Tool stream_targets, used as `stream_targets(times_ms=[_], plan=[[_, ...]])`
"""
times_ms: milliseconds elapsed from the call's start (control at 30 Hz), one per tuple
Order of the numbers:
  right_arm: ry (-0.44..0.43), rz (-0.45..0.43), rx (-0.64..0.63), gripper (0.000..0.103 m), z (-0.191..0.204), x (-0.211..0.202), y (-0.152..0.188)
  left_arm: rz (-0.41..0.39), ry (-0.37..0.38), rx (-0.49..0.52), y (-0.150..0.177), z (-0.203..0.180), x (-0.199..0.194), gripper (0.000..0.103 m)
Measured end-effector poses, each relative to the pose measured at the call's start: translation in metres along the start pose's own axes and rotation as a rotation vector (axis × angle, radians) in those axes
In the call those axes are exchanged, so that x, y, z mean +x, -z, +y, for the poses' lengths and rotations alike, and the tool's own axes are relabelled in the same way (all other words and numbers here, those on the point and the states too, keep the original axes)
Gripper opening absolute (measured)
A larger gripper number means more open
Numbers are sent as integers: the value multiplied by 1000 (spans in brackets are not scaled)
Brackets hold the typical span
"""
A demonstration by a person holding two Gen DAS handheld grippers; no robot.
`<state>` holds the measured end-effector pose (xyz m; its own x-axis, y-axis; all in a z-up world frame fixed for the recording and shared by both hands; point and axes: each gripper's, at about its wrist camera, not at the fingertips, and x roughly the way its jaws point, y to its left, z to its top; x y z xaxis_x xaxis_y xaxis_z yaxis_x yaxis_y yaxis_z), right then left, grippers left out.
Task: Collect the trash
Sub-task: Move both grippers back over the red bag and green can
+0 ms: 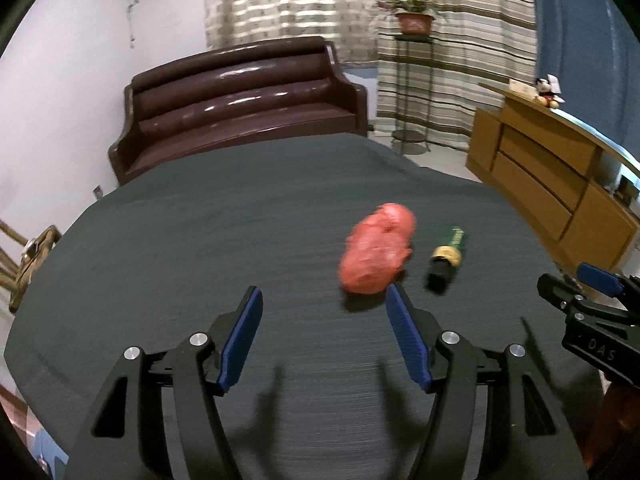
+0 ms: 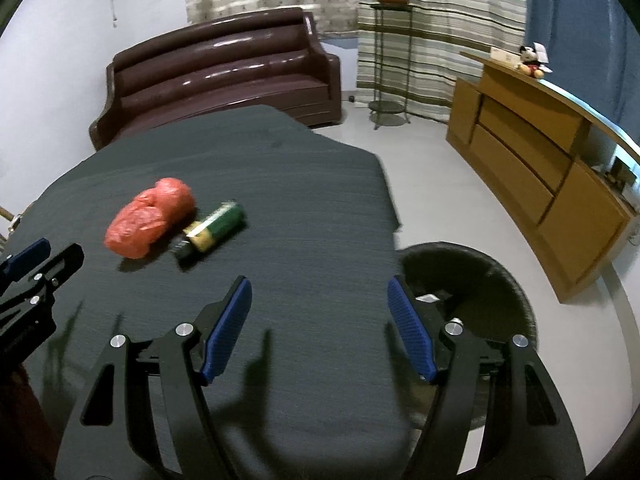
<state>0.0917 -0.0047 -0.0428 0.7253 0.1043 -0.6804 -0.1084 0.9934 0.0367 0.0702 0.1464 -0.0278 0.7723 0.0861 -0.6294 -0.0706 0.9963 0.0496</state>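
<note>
Jaws on both grippers are spread wide with nothing between the blue pads: the left gripper (image 1: 322, 334) sits at the bottom of its own view, and the right gripper (image 2: 320, 326) does the same in its view, both hanging over the dark cloth-covered table (image 1: 200, 248). So this looks like the reach-in step, nothing picked up yet. Just past the left one's right fingertip, a bit right of centre in the left view, lies the crumpled red plastic bag (image 1: 378, 254), and right beside it, further right, a green bottle (image 1: 446, 254) on its side with a yellow band and dark cap. In the right view the same pair sits in the left half of the frame, and a dark round bin (image 2: 516, 292) shows at lower right, off the table edge. I'd guess the next move is getting the left one's jaws around the bag and squeezing; it's soft, so a loose pinch might slip. Sofa (image 1: 240, 100) and curtains are way at the back.
</note>
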Motion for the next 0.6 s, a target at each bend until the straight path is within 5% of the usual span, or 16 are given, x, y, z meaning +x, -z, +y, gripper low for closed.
stream_targets(times_ms=[600], plan=[[-4, 43, -29, 69, 66, 47, -33, 32, -86, -111, 0, 68, 14, 63]])
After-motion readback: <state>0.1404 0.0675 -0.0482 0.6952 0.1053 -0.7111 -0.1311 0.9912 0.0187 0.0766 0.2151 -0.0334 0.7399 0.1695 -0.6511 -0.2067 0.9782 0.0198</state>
